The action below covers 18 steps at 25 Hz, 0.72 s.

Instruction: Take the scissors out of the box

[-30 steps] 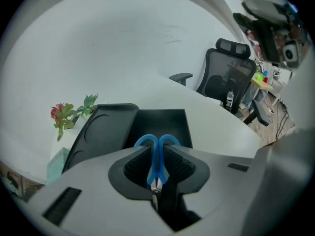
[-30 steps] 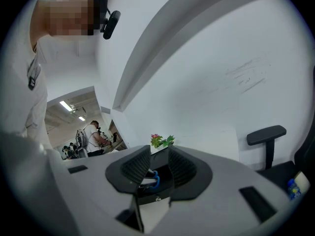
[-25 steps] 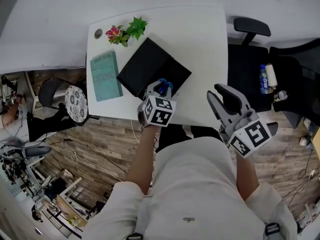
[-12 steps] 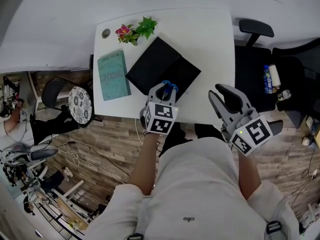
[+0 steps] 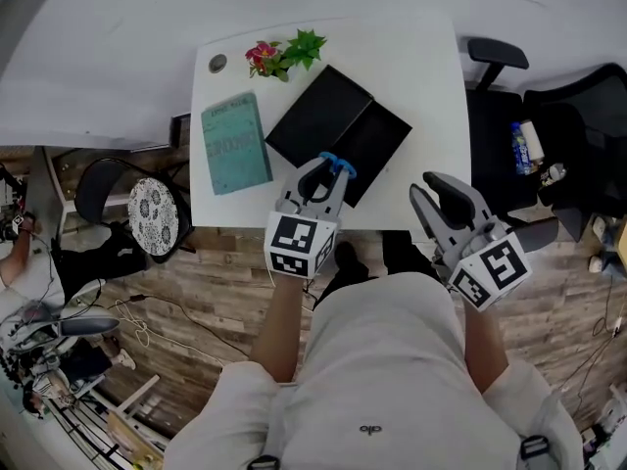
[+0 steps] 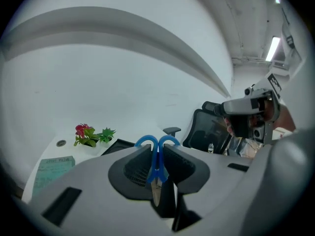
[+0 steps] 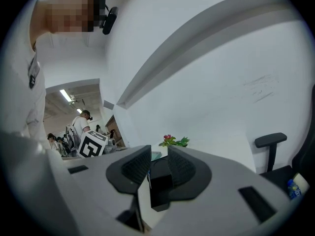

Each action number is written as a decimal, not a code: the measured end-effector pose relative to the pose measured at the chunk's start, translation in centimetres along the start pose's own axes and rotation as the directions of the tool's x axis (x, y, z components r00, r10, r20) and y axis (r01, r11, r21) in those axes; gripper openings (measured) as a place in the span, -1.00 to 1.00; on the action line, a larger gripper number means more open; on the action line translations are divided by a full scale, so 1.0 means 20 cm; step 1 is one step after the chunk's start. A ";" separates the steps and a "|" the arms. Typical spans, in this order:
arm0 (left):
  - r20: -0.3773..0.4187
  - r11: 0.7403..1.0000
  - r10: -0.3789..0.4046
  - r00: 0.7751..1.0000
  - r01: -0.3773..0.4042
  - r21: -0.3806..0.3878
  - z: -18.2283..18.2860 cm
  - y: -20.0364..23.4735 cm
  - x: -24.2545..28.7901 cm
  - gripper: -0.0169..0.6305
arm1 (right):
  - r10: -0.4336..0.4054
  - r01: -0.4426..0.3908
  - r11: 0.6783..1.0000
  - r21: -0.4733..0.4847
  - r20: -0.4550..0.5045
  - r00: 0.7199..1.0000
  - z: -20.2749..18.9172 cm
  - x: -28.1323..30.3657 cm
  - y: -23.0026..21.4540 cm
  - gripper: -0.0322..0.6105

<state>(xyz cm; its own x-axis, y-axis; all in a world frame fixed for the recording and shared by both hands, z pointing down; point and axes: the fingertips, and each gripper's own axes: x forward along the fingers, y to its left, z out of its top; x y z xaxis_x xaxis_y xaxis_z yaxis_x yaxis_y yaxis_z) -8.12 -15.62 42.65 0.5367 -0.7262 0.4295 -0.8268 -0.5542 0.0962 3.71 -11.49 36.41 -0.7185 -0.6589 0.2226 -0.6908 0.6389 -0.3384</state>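
At the far left, off the tabletop, a round patterned stool (image 5: 149,204) stands on the wooden floor (image 5: 206,292). On the white tabletop (image 5: 421,76) itself, a teal book (image 5: 235,143) lies flat near the left edge. Behind it, toward the wall, sit a small round disc (image 5: 217,64) and a little plant (image 5: 284,55) with pink flowers and green leaves.

Right of the book lies the black box (image 5: 318,116). It is set at a slant and shows as two dark rectangles side by side.

At the box's near edge, the left gripper (image 5: 325,176) has its jaws pressed together on the scissors (image 6: 156,167). The blue handle loops poke out past the fingertips and the blades run back between the pads. The scissors are up out of the box. The left gripper view shows the box beyond them and to their left, and the head view shows the loops overlapping the box's near rim.

Further right, by the tabletop's near right corner, the right gripper (image 5: 437,188) has its jaws standing apart with nothing gripped. Its own view shows only the distant box and the plant through the gap.

Right of the tabletop stands a black office chair (image 5: 500,135) with a bottle (image 5: 526,143) lying on its seat.
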 end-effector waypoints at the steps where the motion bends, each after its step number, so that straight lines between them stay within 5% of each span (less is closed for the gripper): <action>1: 0.015 1.000 -0.004 1.000 0.005 -0.004 0.01 0.01 -0.04 -0.68 | -0.006 0.006 1.000 -0.008 0.001 1.000 0.00 0.00 0.03 -0.56; 11: 0.121 0.999 -0.029 0.992 0.034 -0.040 -0.01 0.07 -0.42 -0.68 | -0.043 0.044 0.998 -0.040 0.019 0.999 -0.08 0.01 0.38 -0.56; 18: 0.262 0.998 -0.054 0.963 0.063 -0.024 0.04 0.07 -0.63 -0.68 | -0.045 0.048 0.997 -0.060 0.051 0.998 -0.12 0.01 0.58 -0.56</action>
<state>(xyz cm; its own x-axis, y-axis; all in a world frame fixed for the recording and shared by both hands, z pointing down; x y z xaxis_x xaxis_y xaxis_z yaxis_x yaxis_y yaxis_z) -15.89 -7.43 36.69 0.6062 -0.7763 0.1731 -0.7953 -0.5888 0.1445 -4.68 -3.33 34.64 -0.6814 -0.7065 0.1912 -0.7284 0.6291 -0.2715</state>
